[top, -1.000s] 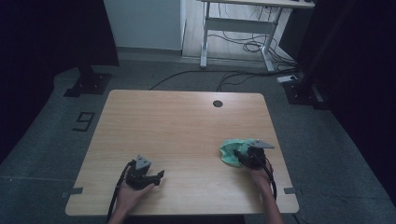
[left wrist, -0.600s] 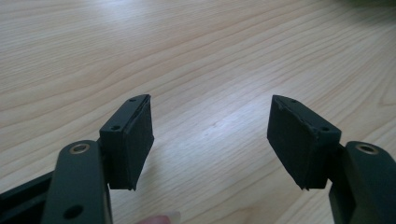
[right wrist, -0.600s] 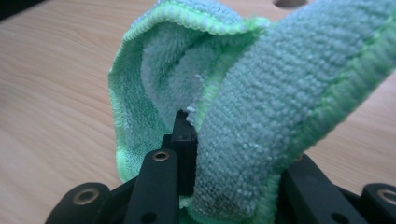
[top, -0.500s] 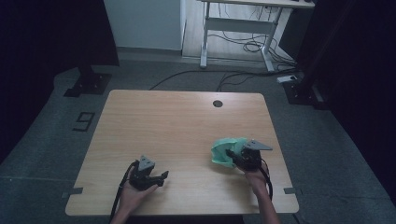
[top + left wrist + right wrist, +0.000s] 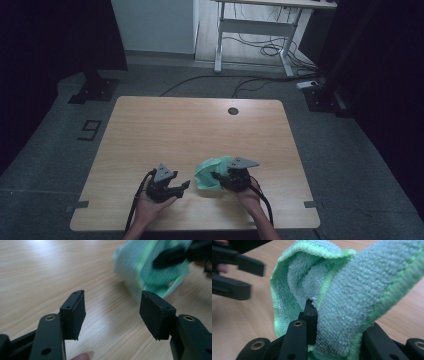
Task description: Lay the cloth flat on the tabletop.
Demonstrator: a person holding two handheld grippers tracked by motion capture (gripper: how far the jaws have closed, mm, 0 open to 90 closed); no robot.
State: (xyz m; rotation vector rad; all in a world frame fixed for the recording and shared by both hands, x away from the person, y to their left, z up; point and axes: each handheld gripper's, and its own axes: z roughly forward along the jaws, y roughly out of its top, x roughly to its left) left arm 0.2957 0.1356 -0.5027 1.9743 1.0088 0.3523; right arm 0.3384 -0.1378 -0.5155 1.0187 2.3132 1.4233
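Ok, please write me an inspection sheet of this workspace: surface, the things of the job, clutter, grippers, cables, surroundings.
Surface: wooden table, a round dark hole near its far edge.
Job's things: one green cloth, bunched, at the near right.
Clutter: nothing seen.
Grippers: right gripper clamped on a cloth fold; left gripper has just been closing, still open, nothing between its jaws.
Cables: one trails from each gripper over the near edge; more cables lie on the floor behind.
Surroundings: grey floor, a white desk frame, dark stands, a figure 9 taped on the floor.
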